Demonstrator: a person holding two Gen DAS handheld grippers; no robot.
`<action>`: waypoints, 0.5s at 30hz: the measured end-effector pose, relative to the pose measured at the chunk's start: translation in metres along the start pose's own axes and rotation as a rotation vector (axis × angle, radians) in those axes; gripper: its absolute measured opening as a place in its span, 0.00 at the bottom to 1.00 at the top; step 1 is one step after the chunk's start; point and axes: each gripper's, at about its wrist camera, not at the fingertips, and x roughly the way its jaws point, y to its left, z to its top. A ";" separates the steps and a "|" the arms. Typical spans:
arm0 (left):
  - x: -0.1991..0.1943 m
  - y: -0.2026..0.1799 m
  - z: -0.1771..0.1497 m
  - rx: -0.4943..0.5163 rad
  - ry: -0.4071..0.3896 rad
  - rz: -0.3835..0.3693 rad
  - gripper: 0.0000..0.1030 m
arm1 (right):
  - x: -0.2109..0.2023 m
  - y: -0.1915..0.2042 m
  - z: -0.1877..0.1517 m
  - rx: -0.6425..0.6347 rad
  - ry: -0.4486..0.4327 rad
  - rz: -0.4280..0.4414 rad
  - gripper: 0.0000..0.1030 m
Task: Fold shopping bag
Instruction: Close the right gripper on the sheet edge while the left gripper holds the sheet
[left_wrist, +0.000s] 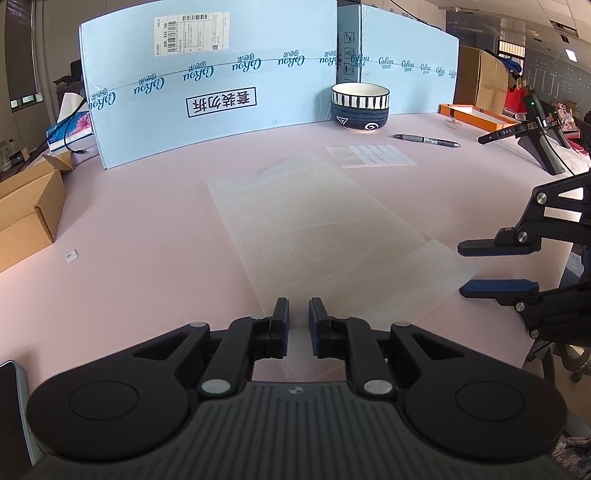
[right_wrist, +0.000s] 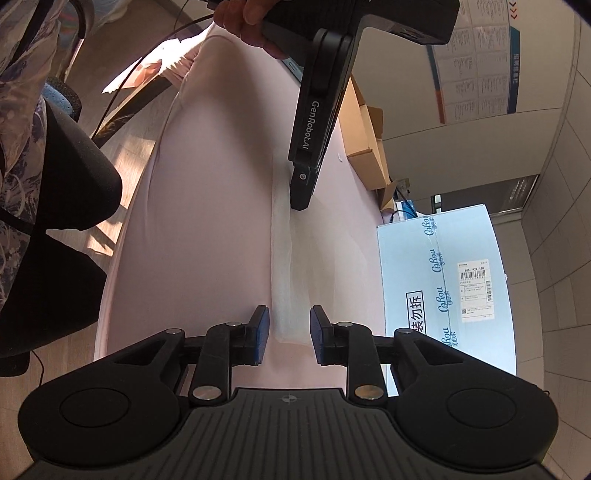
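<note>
The translucent white shopping bag (left_wrist: 317, 229) lies flat on the pink bench (left_wrist: 147, 229), partly folded into a long strip with one flap spread to the side. The left gripper (left_wrist: 299, 314) sits at the near end of the bag, jaws slightly apart, with film between them but no visible clamping. The right gripper (right_wrist: 288, 325) straddles the opposite narrow end of the bag, jaws apart and not pressing. Risk: the thin film is likely to slide or spring open if either gripper closes on only one layer. Uneven pull between the two ends would skew the crease. A gripper dragged along the bench could bunch the bag. The bowl (left_wrist: 360, 107) and pen (left_wrist: 428, 141) stand well apart and pose little hazard.
</note>
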 end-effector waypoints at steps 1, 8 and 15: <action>0.000 0.000 0.000 0.003 0.000 -0.002 0.11 | 0.002 -0.001 0.001 -0.004 -0.001 0.005 0.22; 0.000 0.003 0.000 0.007 0.003 -0.021 0.11 | 0.015 -0.007 0.006 -0.012 0.010 0.050 0.18; 0.001 0.006 -0.001 -0.009 -0.003 -0.036 0.11 | 0.021 -0.001 0.007 0.021 0.010 0.060 0.03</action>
